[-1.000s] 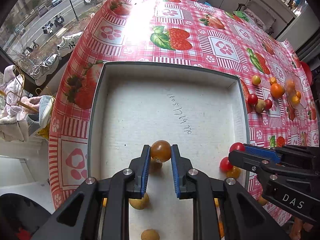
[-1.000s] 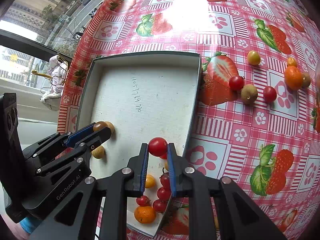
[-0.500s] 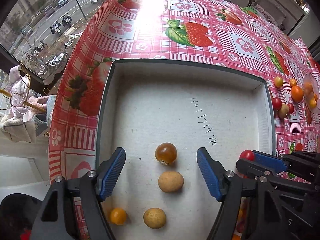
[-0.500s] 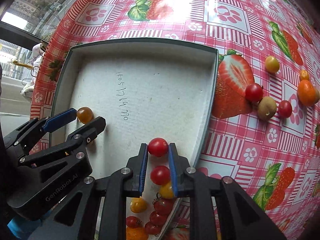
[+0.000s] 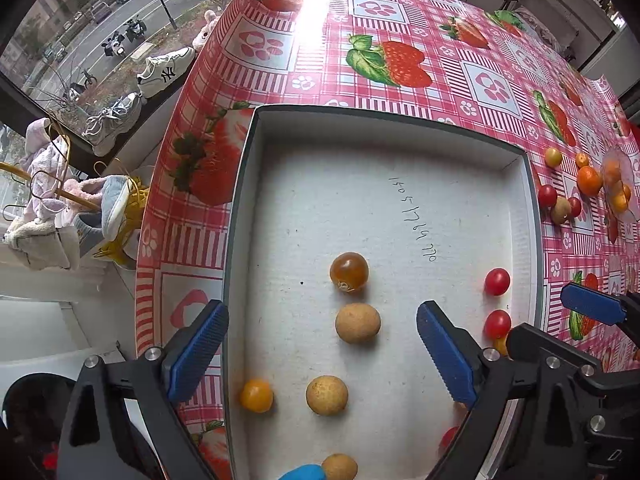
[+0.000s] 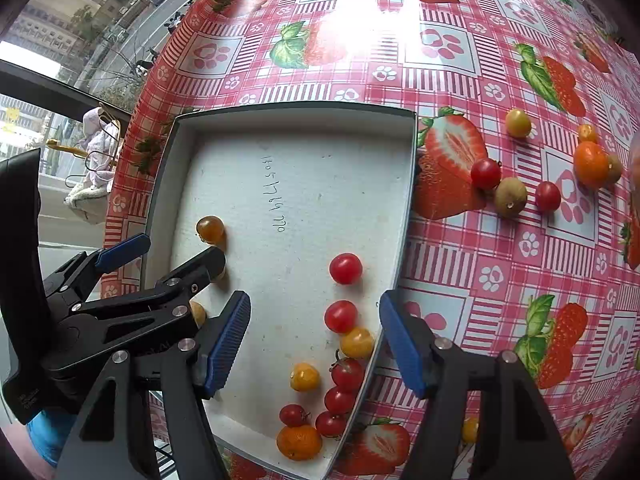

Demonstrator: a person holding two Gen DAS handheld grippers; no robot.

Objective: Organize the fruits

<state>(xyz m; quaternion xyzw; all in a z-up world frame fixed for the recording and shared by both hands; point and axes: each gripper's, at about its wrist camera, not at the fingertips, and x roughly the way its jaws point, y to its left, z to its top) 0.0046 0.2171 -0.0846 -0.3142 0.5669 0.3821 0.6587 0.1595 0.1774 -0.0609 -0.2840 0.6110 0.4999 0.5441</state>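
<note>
A white shallow box point(image 5: 400, 184) point(image 6: 304, 168) lies on the strawberry tablecloth. My left gripper point(image 5: 322, 344) is open and empty above its left side, over a brownish tomato point(image 5: 349, 272) and a tan longan point(image 5: 357, 323). My right gripper point(image 6: 314, 338) is open and empty above the box's right side, over a red cherry tomato point(image 6: 345, 268) and a cluster of red and yellow tomatoes point(image 6: 340, 376). Each gripper shows in the other's view: the left one point(image 6: 162, 256) and the right one point(image 5: 540, 318).
Loose fruit lies on the cloth right of the box: red tomatoes point(image 6: 485, 173), a brown longan point(image 6: 510, 197), a yellow tomato point(image 6: 518, 122), an orange point(image 6: 591, 164). The table's left edge point(image 5: 168, 184) drops to a window sill.
Both grippers opened and pulled back. The left one let the brownish tomato down into the box; the right one let the red cherry tomato down into the box.
</note>
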